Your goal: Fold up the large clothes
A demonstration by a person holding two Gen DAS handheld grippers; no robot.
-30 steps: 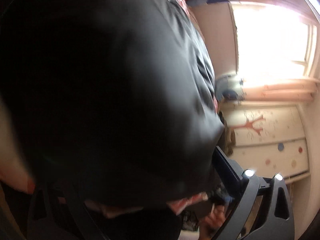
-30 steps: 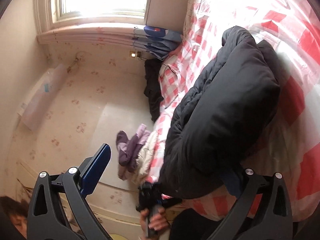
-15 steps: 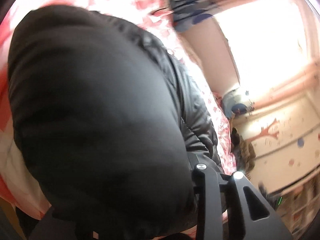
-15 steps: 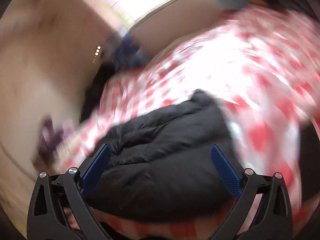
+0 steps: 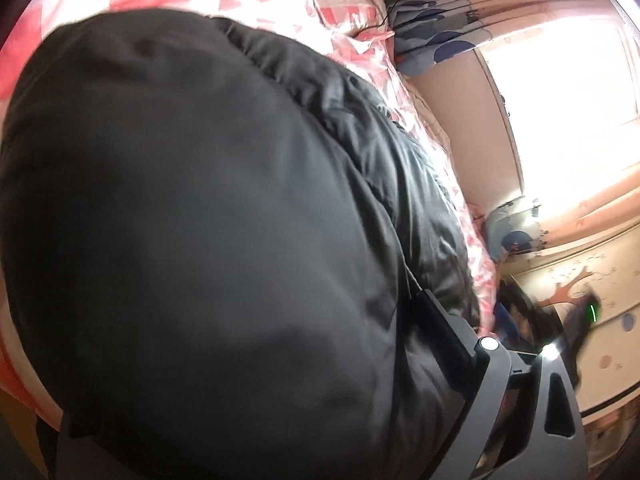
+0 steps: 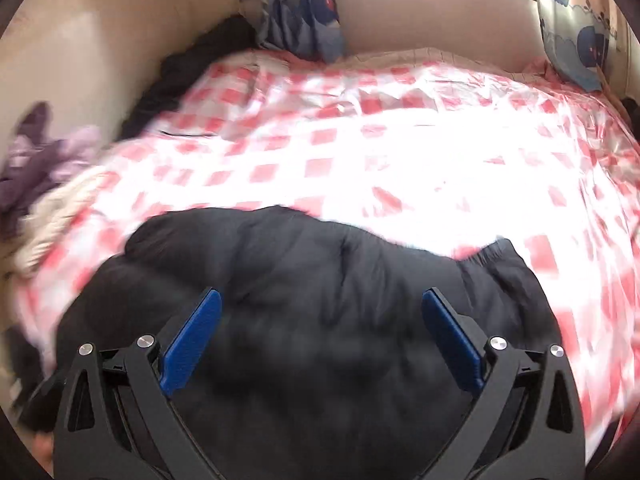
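Right gripper (image 6: 322,336): jaws wide apart, blue pads (image 6: 192,342) clear of any cloth, poised over the near part of the black padded jacket (image 6: 320,300).
Left gripper (image 5: 436,320): only one finger (image 5: 452,332) shows, pressed against the jacket's side; the bulging cloth hides the other, so I cannot tell whether it is apart or clamped.
Jacket: black, puffy, quilted with stitched seams, bundled into a thick rounded mass (image 5: 200,220) lying at the near edge of the bed, on the red-and-white checked cover (image 6: 360,152).
Change: a second ago the right view looked along the floor at the bed's side; now it faces squarely across the bed, jaws as wide as before. The jacket filled the left view darkly then; now more of the cover shows around it.
Beside the bed: purple clothes (image 6: 36,160) and a cream garment (image 6: 60,216) at the left edge, blurred.
Far: dark clothing (image 6: 192,64) at the bed's far corner, blue-patterned curtains (image 6: 304,20) by the bright window (image 5: 560,72).
In the way: the jacket covers most of the left view.
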